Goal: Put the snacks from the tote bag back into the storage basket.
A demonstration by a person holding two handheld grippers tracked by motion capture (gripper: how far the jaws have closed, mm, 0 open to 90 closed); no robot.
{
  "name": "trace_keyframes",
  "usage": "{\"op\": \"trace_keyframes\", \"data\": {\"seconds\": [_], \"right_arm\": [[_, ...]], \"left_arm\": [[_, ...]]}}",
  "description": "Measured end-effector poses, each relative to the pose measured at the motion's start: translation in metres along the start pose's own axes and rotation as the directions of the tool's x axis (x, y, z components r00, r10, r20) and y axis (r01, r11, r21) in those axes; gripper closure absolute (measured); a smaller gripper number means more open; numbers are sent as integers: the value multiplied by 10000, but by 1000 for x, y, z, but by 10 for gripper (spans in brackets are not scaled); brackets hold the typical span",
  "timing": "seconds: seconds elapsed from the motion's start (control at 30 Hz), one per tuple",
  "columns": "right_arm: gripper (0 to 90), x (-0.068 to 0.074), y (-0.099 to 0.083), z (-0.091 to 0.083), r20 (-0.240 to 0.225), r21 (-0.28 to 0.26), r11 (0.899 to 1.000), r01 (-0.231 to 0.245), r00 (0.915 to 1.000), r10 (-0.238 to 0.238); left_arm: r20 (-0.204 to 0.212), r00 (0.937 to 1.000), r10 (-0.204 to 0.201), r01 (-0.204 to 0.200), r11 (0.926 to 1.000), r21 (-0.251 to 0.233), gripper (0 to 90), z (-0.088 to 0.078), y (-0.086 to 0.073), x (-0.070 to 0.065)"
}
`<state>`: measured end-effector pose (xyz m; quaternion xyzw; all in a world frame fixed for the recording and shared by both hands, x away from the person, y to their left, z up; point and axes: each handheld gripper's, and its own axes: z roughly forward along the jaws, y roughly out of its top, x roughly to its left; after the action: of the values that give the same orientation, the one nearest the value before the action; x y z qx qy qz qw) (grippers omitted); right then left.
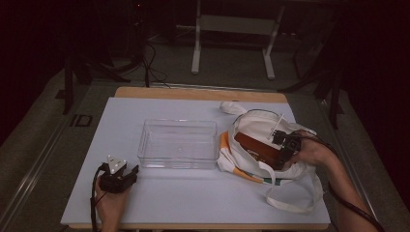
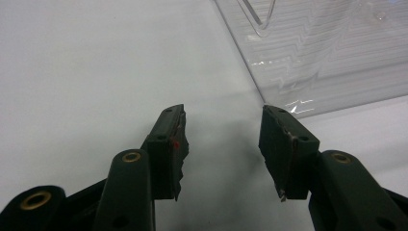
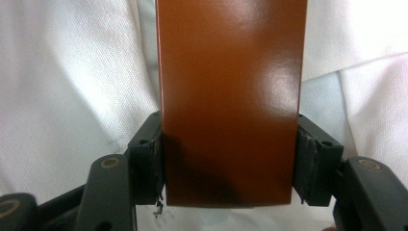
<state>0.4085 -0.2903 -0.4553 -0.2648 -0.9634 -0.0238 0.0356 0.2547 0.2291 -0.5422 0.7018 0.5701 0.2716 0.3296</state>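
Here, at the near edge of the white surface, the left tool rests low in the person's left hand, its jaws spread wide with nothing but bare surface between them. In the left gripper view the same tool points at a lower corner of a clear plastic bin, which stands just ahead of its jaws and slightly to their right, apart from both pads. From above, the clear plastic bin sits at mid-surface, just beyond the left tool and between the two hands.

Farther across, the right tool reaches into the mouth of a white tote bag, guided by the person's right hand. Its jaws stand either side of a glossy brown box that lies flat in the bag's opening. In the right gripper view the right tool has both pads against the long sides of the brown box at its near end, gripping it across its width; the box runs straight away from the tool, with the bag's white cloth on either side of it. The bag's strap loops on the surface behind the right tool, toward the person.
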Motion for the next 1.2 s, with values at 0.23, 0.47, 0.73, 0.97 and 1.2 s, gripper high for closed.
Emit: {"op": "trace_keyframes", "data": {"seconds": [0.23, 0.47, 0.73, 0.97, 1.2], "right_arm": [[394, 0, 3, 8, -3, 140, 9999, 32, 10000, -32], [399, -1, 2, 10, -104, 121, 9999, 48, 9999, -47], [400, -2, 3, 14, -221, 229, 9997, 31, 9998, -25], [405, -2, 3, 15, -252, 244, 9997, 64, 9997, -57], [406, -2, 2, 15, -215, 158, 9999, 61, 9998, -58]], "left_arm": [[3, 10000, -2, 2, 10000, -8, 527, 0, 0, 0], [-3, 10000, 4, -4, 10000, -8, 526, 0, 0, 0], [2, 10000, 8, -8, 10000, 1, 526, 0, 0, 0], [-1, 10000, 12, -12, 10000, 0, 525, 0, 0, 0], [-29, 10000, 32, -32, 10000, 18, 525, 0, 0, 0]]}}
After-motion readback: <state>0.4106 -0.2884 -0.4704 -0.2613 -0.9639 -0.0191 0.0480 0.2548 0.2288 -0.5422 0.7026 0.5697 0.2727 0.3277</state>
